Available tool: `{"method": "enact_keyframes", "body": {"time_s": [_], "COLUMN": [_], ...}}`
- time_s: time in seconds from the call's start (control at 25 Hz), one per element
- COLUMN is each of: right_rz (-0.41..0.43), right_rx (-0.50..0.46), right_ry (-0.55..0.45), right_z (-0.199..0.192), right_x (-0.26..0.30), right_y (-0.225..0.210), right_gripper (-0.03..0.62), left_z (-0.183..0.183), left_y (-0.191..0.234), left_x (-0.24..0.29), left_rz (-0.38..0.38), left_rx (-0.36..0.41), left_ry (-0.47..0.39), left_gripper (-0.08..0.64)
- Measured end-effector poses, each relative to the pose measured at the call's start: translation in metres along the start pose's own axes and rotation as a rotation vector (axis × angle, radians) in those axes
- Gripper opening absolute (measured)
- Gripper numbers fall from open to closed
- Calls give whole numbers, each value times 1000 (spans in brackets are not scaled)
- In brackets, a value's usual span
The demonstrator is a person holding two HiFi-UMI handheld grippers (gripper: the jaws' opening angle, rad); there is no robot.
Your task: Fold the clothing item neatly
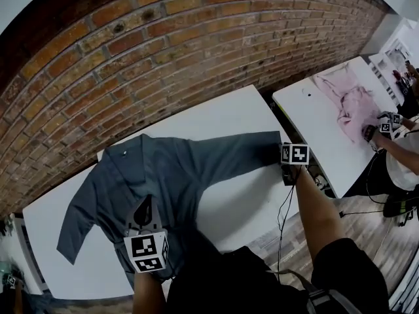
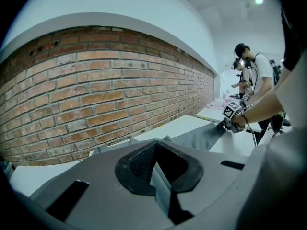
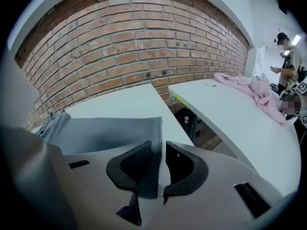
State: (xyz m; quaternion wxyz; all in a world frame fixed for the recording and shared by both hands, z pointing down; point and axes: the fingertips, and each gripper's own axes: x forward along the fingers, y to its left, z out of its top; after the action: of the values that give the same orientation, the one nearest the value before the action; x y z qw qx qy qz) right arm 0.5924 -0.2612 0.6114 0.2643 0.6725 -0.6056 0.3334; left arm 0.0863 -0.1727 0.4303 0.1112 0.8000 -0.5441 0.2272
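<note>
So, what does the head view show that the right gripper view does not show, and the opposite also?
Only the head view: the whole grey shirt spread on the white table, its other sleeve, and the left tongs at the hem.
Only the right gripper view: the right tongs from close, jaws apart, with the edge of the stretched sleeve between them.
Both: that sleeve, the brick wall, and the pink garment on the neighbouring table.
</note>
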Motion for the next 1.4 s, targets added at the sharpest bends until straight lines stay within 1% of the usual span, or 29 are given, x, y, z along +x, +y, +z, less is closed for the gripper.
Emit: {"method": "enact_keyframes", "body": {"time_s": [0.12,0.44,0.6,0.8,1.04,1.2,1.28,1.4], "right_rz": [20,11,3,-7,-16,-9,-3,4], "right_rx": [4,-21,-28,-44,-9,-51,-87,-104], "right_ry": [16,56,68,47,40,25,0,-56], "right_z": [-2,-2,-2,0,-1,0,4,15], "right_x": [6,9,7,8,6,3,-2,-15], "right_y": [8,7,9,12,12,21,31,45], "right_gripper": [77,75,54,26,23,23,23,23], "left_z": [-2,-5,-4,-5,-10,-12,-13,-16], "left_y": [-1,-16,-17,-15,-13,-9,-7,-2], "left_x": [3,14,14,12,5,0,-5,-13], "left_rz": [-2,-26,-26,-13,-3,9,18,30], "left_rx": [6,12,12,9,1,-2,-9,-19], "left_ry": [6,7,12,5,15,11,8,1], "left_gripper": [-2,-2,-2,-2,-2,-2,-2,-2]}}
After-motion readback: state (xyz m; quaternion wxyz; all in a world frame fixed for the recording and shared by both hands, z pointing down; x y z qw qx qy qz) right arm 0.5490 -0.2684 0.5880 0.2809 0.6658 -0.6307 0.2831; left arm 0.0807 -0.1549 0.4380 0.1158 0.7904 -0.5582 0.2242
